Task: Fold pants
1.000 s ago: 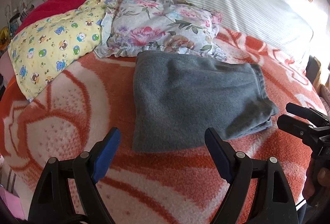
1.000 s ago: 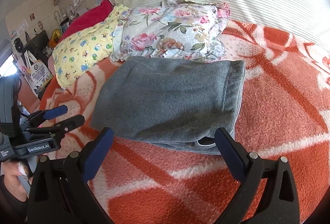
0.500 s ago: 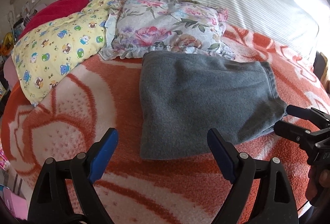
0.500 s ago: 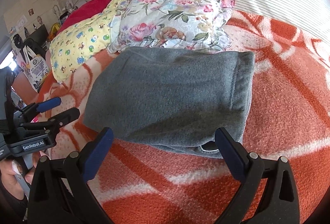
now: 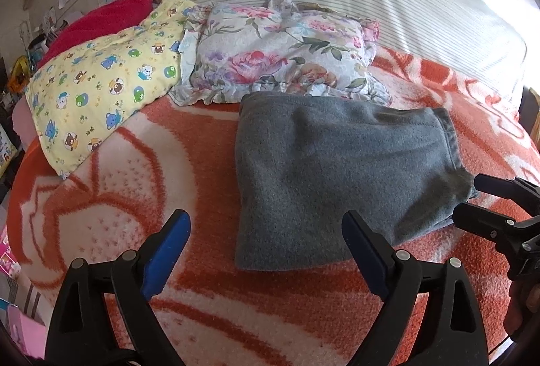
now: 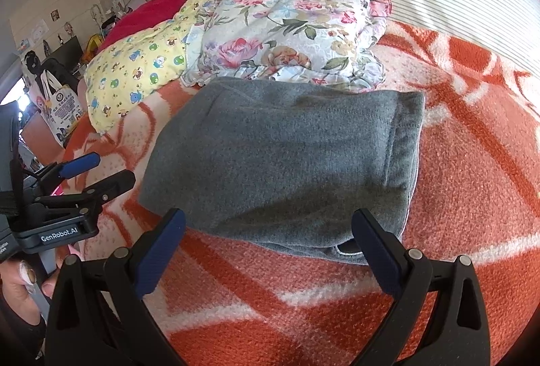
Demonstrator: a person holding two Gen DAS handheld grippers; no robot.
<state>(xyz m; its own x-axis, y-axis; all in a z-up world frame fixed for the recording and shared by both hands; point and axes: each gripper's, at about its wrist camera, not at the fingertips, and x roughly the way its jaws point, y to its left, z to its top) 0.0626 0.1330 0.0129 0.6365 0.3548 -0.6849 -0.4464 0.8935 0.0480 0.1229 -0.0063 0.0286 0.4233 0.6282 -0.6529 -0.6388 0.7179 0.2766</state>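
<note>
Right wrist view: pants point(image 6: 287, 160) near edge behind fingers point(image 6: 378, 251).

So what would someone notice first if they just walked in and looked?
Probably the folded grey fleece pants lying in the middle of the fuzzy orange-and-white blanket. Just behind them sits a frilly flowered pillow, with a yellow teddy-bear-print pillow to its left. Two black claws with blue pads hang open in front, holding nothing.

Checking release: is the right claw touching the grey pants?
Apart. The right wrist view shows the right claw wide open, nothing between its pads, orange blanket visible between them and the grey pants lying beyond the tips.
</note>
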